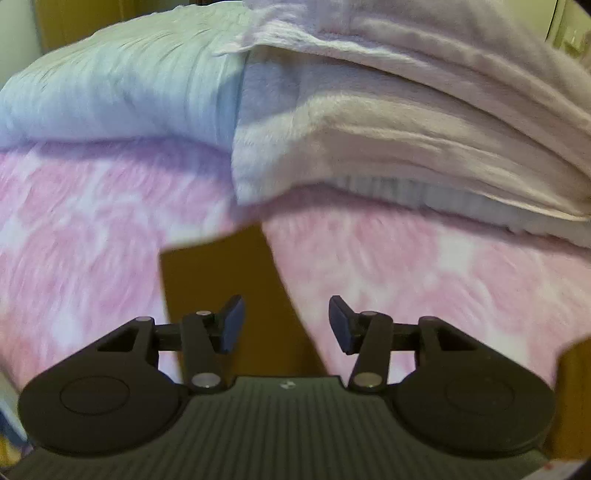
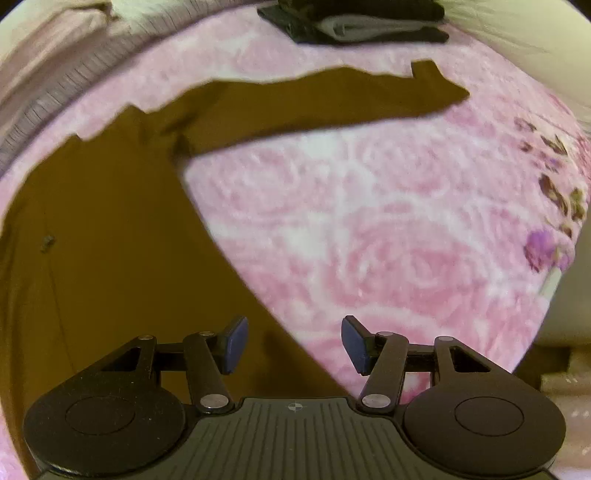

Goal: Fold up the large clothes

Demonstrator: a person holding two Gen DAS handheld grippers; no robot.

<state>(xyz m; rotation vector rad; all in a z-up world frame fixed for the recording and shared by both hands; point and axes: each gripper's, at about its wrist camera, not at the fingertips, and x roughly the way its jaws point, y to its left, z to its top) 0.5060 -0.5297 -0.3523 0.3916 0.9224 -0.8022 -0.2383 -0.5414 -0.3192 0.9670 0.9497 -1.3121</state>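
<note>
- Lying flat on a pink bedspread (image 2: 369,221) with a rose pattern is a large brown garment (image 2: 92,258); this is the thing to fold.
- In the right wrist view, the garment fills the left side of the picture, and one long sleeve (image 2: 332,99) stretches away to the right across the bedspread, ending in a square cuff.
- The right gripper (image 2: 294,345) has its two fingers spread apart with nothing between them. It sits above the edge where the brown cloth meets the pink bedspread; whether it touches the cloth I cannot tell.
- At the far end of the bedspread in this view, a small stack of dark folded clothes (image 2: 354,26) lies beyond the sleeve, well apart from the gripper.
- On the right edge of the bedspread there is a print of purple and brown flowers (image 2: 550,221).
- In the left wrist view, the left gripper (image 1: 287,323) also stands wide, holding nothing. Between its blue pads (image 1: 232,325) a narrow part of the brown garment is seen over the pink bedspread.
- Behind it, a pile of bedding rests on the bedspread: a pale blue quilt (image 1: 122,92) on the left and thick lilac blankets (image 1: 406,122) on the right, touching each other.
- The left view is somewhat blurred, so fine details of the cloth are not clear.
</note>
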